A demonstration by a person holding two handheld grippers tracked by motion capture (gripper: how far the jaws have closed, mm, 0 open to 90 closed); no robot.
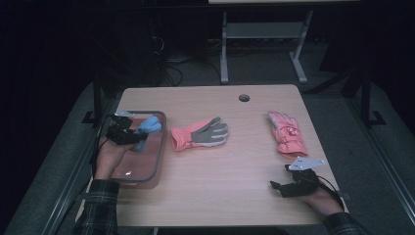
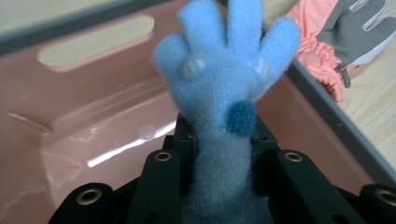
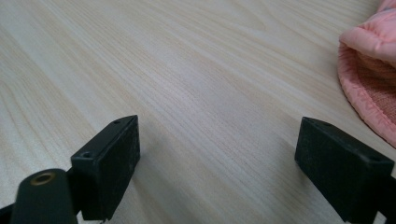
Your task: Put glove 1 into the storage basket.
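Three gloves are seen on the scene, and one of them, a fluffy blue glove, is pinched by its cuff between the jaws of the left gripper, its fingers fanned out beyond the jaw tips. In the high view that glove is held over a pink plastic bin with a grey rim, which is set at the nine o'clock side of the wooden table. In the left gripper view the pink floor of the bin is seen behind the held glove, and a coral glove with a grey palm is glimpsed past the rim at one o'clock. That coral-and-grey glove is laid palm up near the table's centre, just beside the bin at its three o'clock side, apart from it. A pink glove with a small red patch is laid at the table's three o'clock side, well apart from the other two. The right gripper is rested low at the table's five o'clock corner, near the pink glove's cuff; in the right gripper view its jaws are spread wide over bare wood with nothing between them, and the pink cuff is seen at two o'clock.
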